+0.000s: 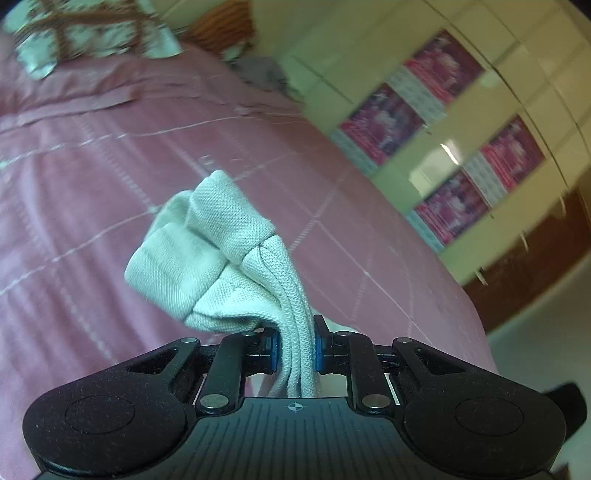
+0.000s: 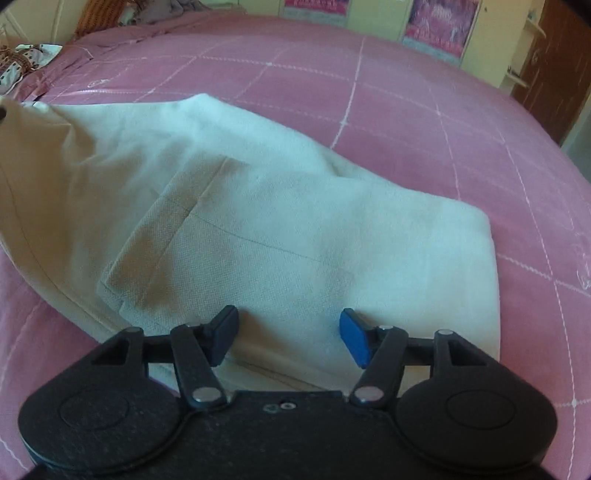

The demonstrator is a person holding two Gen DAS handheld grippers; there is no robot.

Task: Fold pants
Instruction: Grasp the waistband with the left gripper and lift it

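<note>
The pants are off-white woven cloth. In the left wrist view my left gripper (image 1: 297, 349) is shut on a bunched, layered edge of the pants (image 1: 218, 258), held up above the pink bedspread (image 1: 110, 166). In the right wrist view the rest of the pants (image 2: 258, 221) lie partly folded on the bedspread (image 2: 424, 110), with a pocket seam showing and one side rising toward the upper left. My right gripper (image 2: 288, 338) is open and empty, just above the near edge of the cloth.
The bed has a pink cover with a white grid. A patterned pillow (image 1: 92, 33) lies at its head. A yellow-green wardrobe with pink posters (image 1: 461, 147) stands beside the bed. A brown door (image 2: 554, 74) is at the far right.
</note>
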